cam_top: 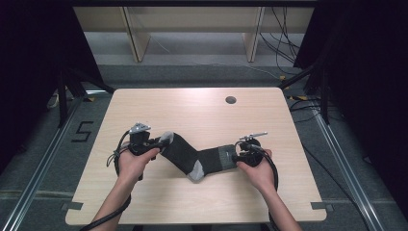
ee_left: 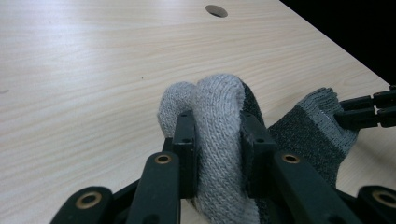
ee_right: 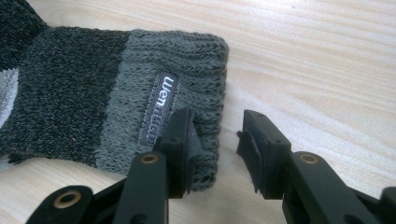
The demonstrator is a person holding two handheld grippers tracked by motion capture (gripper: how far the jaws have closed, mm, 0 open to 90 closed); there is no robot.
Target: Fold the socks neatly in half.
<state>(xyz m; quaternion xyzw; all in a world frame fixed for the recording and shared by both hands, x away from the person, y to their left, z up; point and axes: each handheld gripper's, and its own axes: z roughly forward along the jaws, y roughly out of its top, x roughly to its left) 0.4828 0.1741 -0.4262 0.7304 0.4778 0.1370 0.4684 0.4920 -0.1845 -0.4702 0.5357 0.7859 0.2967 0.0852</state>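
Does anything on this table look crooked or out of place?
Only the sock: it lies bent at the heel rather than flat, its grey toe bunched between the left gripper fingers. No damage or spill stands out.

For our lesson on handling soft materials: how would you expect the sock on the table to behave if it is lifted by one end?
The sock is knitted and already bends at its heel, so it would probably droop. The left gripper squashes its toe, so it likely yields rather than slips. It looks light and unlikely to roll.
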